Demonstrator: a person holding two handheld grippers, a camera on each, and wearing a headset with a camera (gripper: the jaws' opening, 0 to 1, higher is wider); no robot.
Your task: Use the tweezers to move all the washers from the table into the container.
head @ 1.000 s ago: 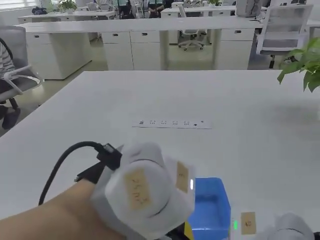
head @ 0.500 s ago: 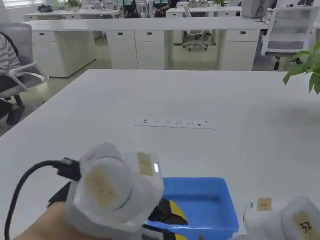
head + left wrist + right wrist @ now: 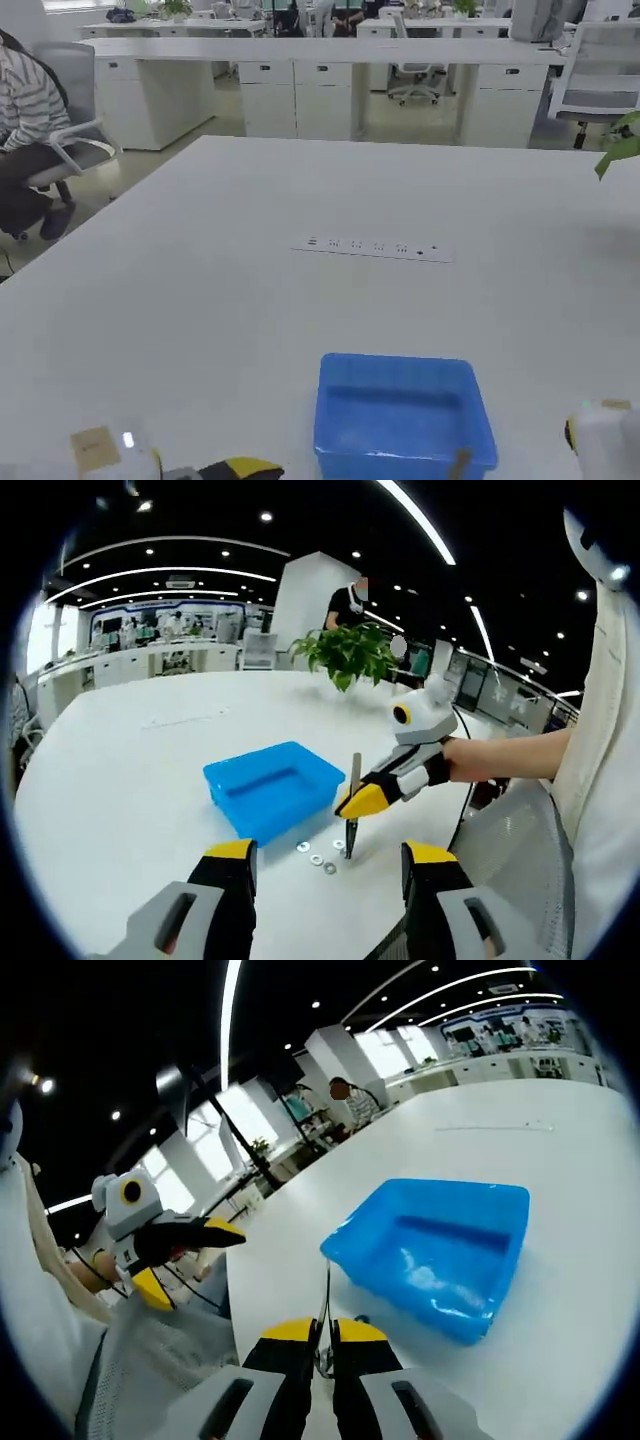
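The right gripper (image 3: pixel 323 1332) is clamped shut on thin metal tweezers (image 3: pixel 352 805), held upright with the tips down among a few small metal washers (image 3: pixel 316 859). The washers lie on the white desk (image 3: pixel 120 800), just beside the blue plastic container (image 3: pixel 275 785). The left gripper (image 3: pixel 330 880) hovers near, jaws wide apart, holding nothing.

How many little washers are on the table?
3: the washers lie in a close cluster on the table, just in front of the blue container, beside the tweezers; others may be hidden.
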